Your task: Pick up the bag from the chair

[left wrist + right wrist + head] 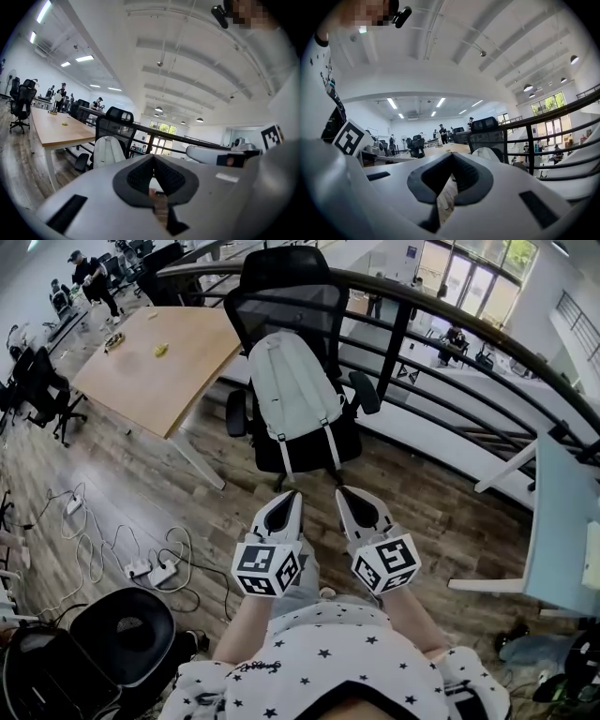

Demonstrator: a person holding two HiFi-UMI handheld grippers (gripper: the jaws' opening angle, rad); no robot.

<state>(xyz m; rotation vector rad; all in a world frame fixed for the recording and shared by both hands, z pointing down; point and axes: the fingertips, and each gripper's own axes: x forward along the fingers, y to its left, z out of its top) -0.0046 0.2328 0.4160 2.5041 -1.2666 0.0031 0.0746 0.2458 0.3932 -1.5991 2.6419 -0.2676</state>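
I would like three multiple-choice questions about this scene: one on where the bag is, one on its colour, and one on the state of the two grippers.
1. Where is the bag?
A. on a wooden table
B. on the black chair, leaning on its backrest
C. flat on the floor

2. What colour is the body of the bag?
A. red
B. black
C. pale, near white

3. How are the left gripper and the right gripper?
A. both shut, holding nothing
B. both wide open
C. the left one shut on the bag

Answers:
1 B: the head view shows it upright on the seat, against the backrest.
2 C: it stands out light against the black chair.
3 A: each gripper view shows the jaw tips together with nothing between them.
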